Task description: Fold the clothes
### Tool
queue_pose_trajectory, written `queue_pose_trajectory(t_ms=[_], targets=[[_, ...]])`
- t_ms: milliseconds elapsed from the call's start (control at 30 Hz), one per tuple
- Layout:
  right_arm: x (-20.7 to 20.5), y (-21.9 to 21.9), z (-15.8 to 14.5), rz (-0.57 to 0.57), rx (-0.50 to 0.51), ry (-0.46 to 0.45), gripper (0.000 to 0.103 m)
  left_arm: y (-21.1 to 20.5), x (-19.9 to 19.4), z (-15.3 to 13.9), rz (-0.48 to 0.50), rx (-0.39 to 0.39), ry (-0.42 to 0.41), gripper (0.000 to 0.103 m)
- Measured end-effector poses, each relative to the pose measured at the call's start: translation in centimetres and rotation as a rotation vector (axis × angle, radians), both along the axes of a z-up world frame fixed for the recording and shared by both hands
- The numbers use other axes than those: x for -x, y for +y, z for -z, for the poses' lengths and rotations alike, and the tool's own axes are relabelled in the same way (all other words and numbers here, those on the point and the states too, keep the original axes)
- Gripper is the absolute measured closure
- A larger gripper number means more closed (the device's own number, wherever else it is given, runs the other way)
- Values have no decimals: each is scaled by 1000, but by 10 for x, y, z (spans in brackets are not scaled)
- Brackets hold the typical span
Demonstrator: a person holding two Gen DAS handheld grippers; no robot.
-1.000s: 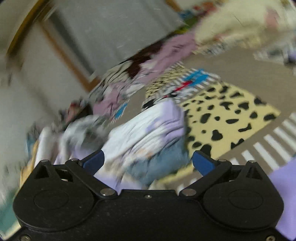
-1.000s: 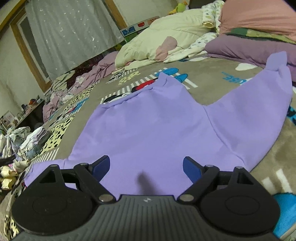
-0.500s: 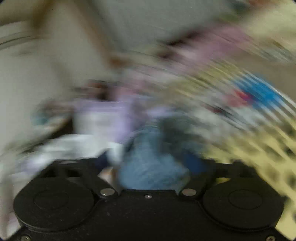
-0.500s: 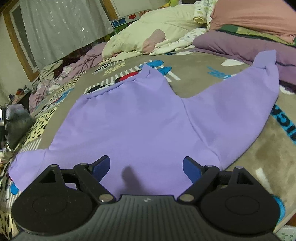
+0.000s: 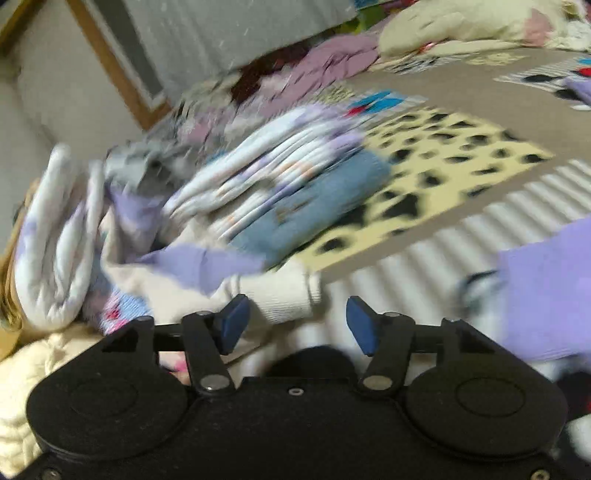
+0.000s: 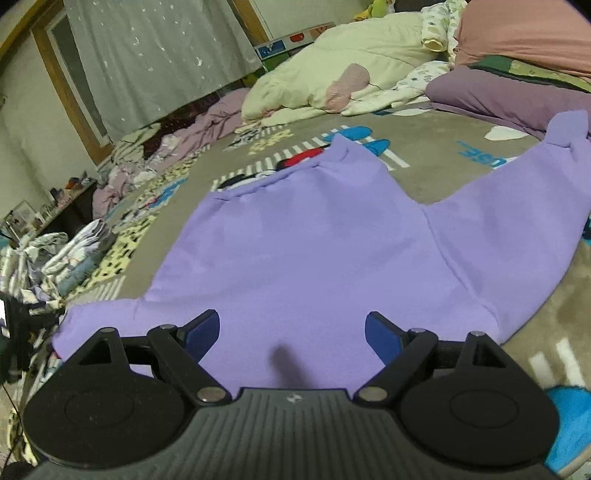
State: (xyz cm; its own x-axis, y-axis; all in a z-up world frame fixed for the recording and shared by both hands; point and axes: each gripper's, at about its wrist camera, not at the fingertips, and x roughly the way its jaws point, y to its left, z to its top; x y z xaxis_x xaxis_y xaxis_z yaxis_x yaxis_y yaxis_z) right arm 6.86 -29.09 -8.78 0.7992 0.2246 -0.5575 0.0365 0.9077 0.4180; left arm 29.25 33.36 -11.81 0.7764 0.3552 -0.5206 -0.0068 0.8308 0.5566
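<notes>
**Both grippers open and empty, purple sweatshirt flat on the blanket**

I see the purple sweatshirt spread flat on the patterned blanket, body roughly centred in the right wrist view. I'm using the sweatshirt as my reference from here.

- Right gripper: sits over the sweatshirt's near edge, jaws wide apart, nothing between them. Blue fingertips are over purple fabric; I can't tell if they touch it.
- One sleeve runs off to the sweatshirt's right and ends in a bunched cuff near a purple pillow. The other sleeve runs left along the near edge, towards the left gripper, which shows as a dark shape at the frame edge.
- Left gripper: jaws also wide apart, holding nothing. View is motion-blurred. It's beside the sweatshirt's left sleeve end, which shows at the right of its frame.
- Just ahead of the left gripper's left finger: a white ribbed cuff belonging to a loose heap of clothes.
- Beyond that, further left of the sweatshirt: a stack of folded clothes, blue item at the bottom, pale striped ones above, sitting on the yellow black-spotted patch of the blanket.
- Beyond the sweatshirt's far edge: a cream quilt and a pink pillow. Curtain behind on the left.
</notes>
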Motion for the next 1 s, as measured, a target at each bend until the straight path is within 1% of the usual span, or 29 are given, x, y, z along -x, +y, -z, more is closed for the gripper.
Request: queue_pose_trajectory(t_ms=[33, 100, 167, 267, 300, 333, 367, 400, 433, 467, 500, 533, 600, 667, 733, 800, 833, 867, 967, 1000], targets=[[2, 2, -2, -5, -1, -4, 17, 16, -11, 2, -35, -32, 25, 52], [6, 5, -6, -14, -4, -12, 17, 65, -32, 1, -258, -99, 77, 42], [10, 8, -10, -20, -6, -19, 17, 101, -47, -11, -372, 11, 84, 43], [15, 8, -13, -4, -2, -18, 17, 87, -53, 6, -344, -125, 136, 42], [16, 6, -12, 6, -7, -11, 17, 80, -46, 6, -336, -145, 134, 41], [16, 4, -10, 19, -16, -3, 17, 73, -39, 7, -328, -165, 132, 38], [17, 1, -10, 28, -22, -4, 17, 65, -31, 6, -319, -181, 128, 30], [19, -3, -11, 35, -26, -10, 17, 55, -13, -2, -295, -157, 104, 24], [20, -6, -12, 43, -30, -17, 17, 45, 5, -10, -281, -130, 74, 13], [21, -10, -13, 50, -34, -24, 17, 34, 25, -21, -279, -91, 38, 10], [22, -14, -15, 58, -35, -32, 17, 22, 45, -31, -277, -53, 2, 10], [23, -19, -17, 66, -34, -42, 17, 11, 64, -42, -274, -10, -33, 10], [24, -29, -20, 81, -34, -61, 17, -11, 103, -63, -242, 173, -76, 10], [28, -42, -21, 124, -37, -79, 17, -30, 132, -80, -194, 397, -117, 10], [32, -55, -21, 171, -42, -98, 17, -44, 148, -81, -193, 657, -147, 10], [38, -71, -16, 232, -68, -99, 17, -58, 166, -79, -205, 909, -175, 10], [41, -79, -13, 260, -80, -95, 17, -66, 170, -75, -219, 997, -178, 10], [45, -88, -10, 287, -87, -89, 17, -74, 174, -71, -234, 1082, -180, 10], [53, -111, 2, 346, -108, -64, 17, -95, 186, -51, -300, 1196, -173, 10], [55, -119, 7, 368, -117, -57, 17, -100, 186, -42, -323, 1232, -156, 10]])
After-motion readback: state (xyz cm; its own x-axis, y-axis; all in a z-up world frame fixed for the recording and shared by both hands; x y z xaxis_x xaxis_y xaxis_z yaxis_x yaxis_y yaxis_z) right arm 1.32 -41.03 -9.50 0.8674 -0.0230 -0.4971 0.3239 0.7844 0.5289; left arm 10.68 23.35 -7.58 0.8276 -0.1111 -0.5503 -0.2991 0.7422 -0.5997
